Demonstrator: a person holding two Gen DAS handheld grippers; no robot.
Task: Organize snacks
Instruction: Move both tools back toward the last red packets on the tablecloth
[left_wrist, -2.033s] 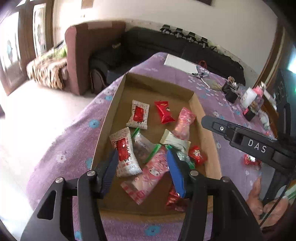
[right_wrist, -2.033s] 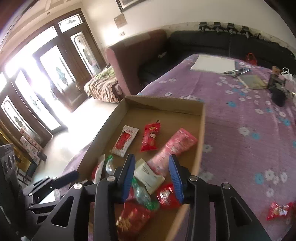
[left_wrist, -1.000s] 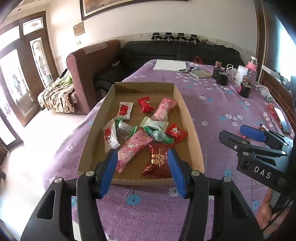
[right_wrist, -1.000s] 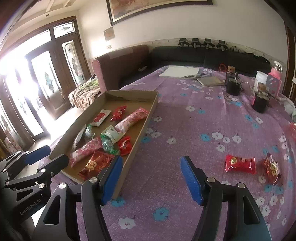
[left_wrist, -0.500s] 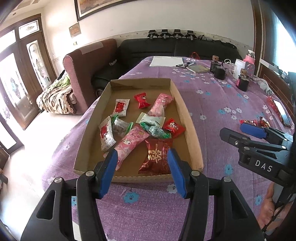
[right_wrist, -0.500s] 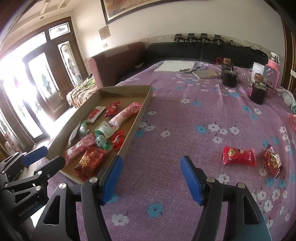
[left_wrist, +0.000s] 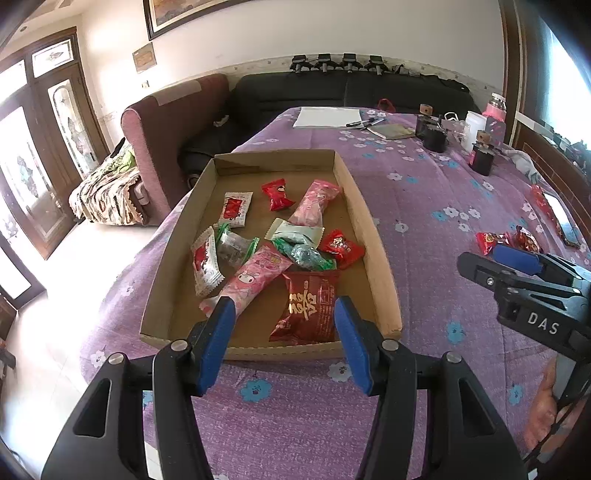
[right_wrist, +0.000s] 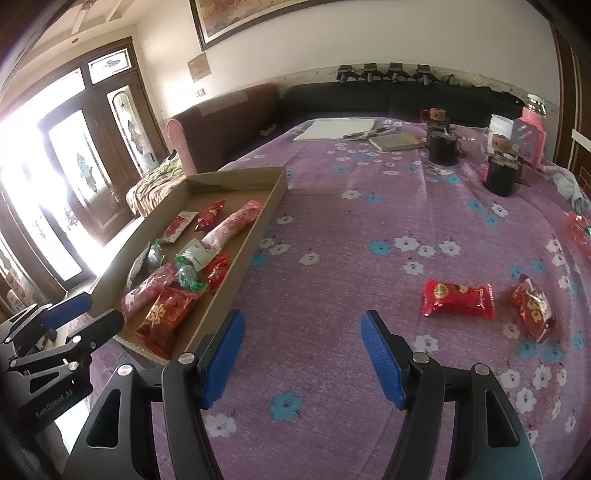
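A shallow cardboard tray (left_wrist: 373, 236) (right_wrist: 266, 218) on the purple flowered cloth holds several snack packets, among them a large red packet (left_wrist: 308, 306) (right_wrist: 166, 314) at its near end. My left gripper (left_wrist: 282, 339) is open and empty, hovering just before the tray's near edge. My right gripper (right_wrist: 303, 354) is open and empty above the cloth, right of the tray. Two red snacks lie loose on the cloth: a flat red packet (right_wrist: 458, 299) (left_wrist: 489, 242) and a smaller red-gold one (right_wrist: 532, 306) (left_wrist: 526, 240), to the right of the right gripper.
Dark jars (right_wrist: 443, 146) (right_wrist: 500, 173), a pink bottle (right_wrist: 532, 129), a white sheet (right_wrist: 334, 129) and a notebook (right_wrist: 397, 140) stand at the table's far end. A black sofa (left_wrist: 351, 92) and a maroon armchair (left_wrist: 173, 122) lie beyond. Another red wrapper (right_wrist: 578, 225) lies at the far right.
Both grippers have pulled back from inside the tray. The right gripper has opened wide and swung right over the cloth; the large red packet now lies in the tray.
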